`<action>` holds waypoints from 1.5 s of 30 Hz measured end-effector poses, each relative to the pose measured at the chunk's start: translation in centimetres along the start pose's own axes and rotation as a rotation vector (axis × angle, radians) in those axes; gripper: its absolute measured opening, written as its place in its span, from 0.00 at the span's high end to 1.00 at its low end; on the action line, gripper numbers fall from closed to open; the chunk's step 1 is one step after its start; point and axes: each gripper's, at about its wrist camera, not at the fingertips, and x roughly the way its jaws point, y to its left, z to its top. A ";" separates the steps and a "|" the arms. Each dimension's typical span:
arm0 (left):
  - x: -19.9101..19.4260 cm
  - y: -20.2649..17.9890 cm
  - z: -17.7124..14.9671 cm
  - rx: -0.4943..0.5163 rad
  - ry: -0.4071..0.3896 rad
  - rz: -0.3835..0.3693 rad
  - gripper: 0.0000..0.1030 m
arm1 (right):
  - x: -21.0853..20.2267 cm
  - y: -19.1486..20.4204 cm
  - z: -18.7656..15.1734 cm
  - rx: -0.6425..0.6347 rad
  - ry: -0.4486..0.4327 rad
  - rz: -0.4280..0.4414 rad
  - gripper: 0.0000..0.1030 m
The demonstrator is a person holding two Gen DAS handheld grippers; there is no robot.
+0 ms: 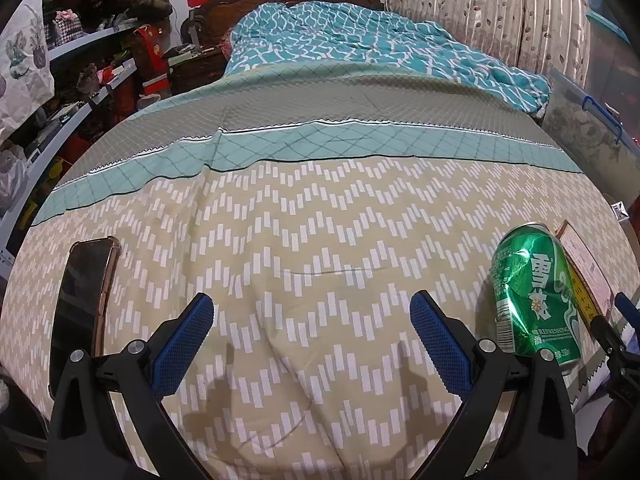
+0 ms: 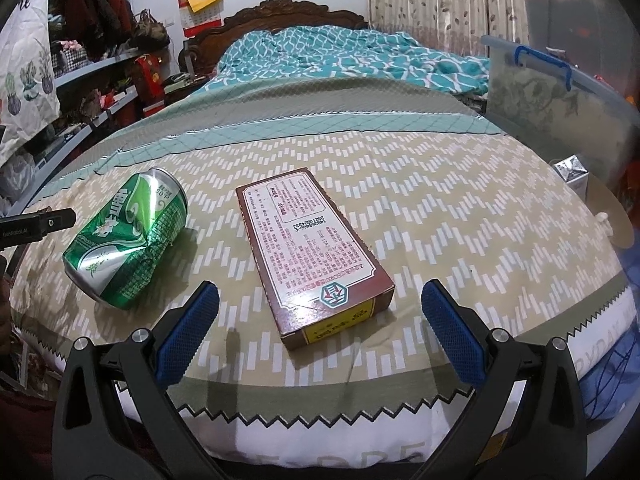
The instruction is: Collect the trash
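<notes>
A dented green can (image 2: 127, 240) lies on its side on the bed sheet (image 2: 440, 208), left of a flat brown cardboard box (image 2: 312, 248). My right gripper (image 2: 320, 320) is open and empty, its jaws on either side of the box's near end, just short of it. In the left wrist view the can (image 1: 534, 292) lies to the right with the box (image 1: 584, 268) behind it. My left gripper (image 1: 312, 320) is open and empty over bare sheet, left of the can.
A phone (image 1: 86, 288) in a clear case lies at the sheet's left edge. A teal quilt (image 1: 360, 40) is heaped at the headboard. Cluttered shelves (image 1: 80, 80) stand left. A clear storage bin (image 2: 560, 96) and a small carton (image 2: 574, 172) sit right.
</notes>
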 end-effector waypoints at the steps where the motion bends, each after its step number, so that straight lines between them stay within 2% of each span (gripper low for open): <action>1: 0.1 -0.1 0.0 -0.001 0.002 0.000 0.08 | 0.1 0.0 0.0 -0.001 0.000 0.003 0.03; 11: 0.0 -1.7 0.1 0.013 0.002 -0.020 0.08 | -0.1 -0.1 -0.1 0.004 -0.014 0.007 0.03; 16: -0.3 -2.6 0.4 0.023 0.002 -0.058 0.08 | -0.3 -0.1 -0.2 0.007 -0.022 0.010 0.03; 19: -0.9 -3.4 0.8 0.026 -0.005 -0.137 0.08 | -0.3 -0.2 -0.2 0.005 -0.021 0.012 0.04; 22: -1.4 -4.7 1.2 0.038 0.005 -0.276 0.08 | -0.3 -0.2 -0.2 0.001 -0.024 0.011 0.05; 25: -1.5 -6.3 1.6 0.061 0.020 -0.374 0.08 | -0.3 -0.1 -0.2 0.000 -0.024 0.012 0.06; 29: -1.2 -8.2 1.9 0.099 0.034 -0.434 0.08 | -0.1 -0.3 -0.3 0.006 -0.020 0.011 0.07; 31: -0.5 -9.1 2.3 0.104 0.069 -0.478 0.08 | 0.0 -0.5 -0.3 0.010 -0.019 0.010 0.07; 38: 2.6 -10.2 1.9 0.027 0.206 -0.619 0.10 | 0.2 -0.9 -0.3 0.009 -0.019 0.011 0.07; 41: 3.5 -10.6 1.4 0.006 0.250 -0.662 0.24 | 0.4 -0.9 -0.1 -0.009 -0.022 0.009 0.07; 42: 3.7 -10.8 1.2 0.004 0.264 -0.668 0.34 | 0.7 -1.2 0.1 -0.012 -0.021 0.012 0.07; 43: 3.9 -10.9 1.1 0.003 0.273 -0.673 0.47 | 0.9 -1.3 0.2 -0.014 -0.020 0.016 0.07; 45: 4.2 -11.3 0.6 -0.006 0.303 -0.722 0.67 | 1.5 -1.4 0.4 -0.017 -0.006 0.032 0.15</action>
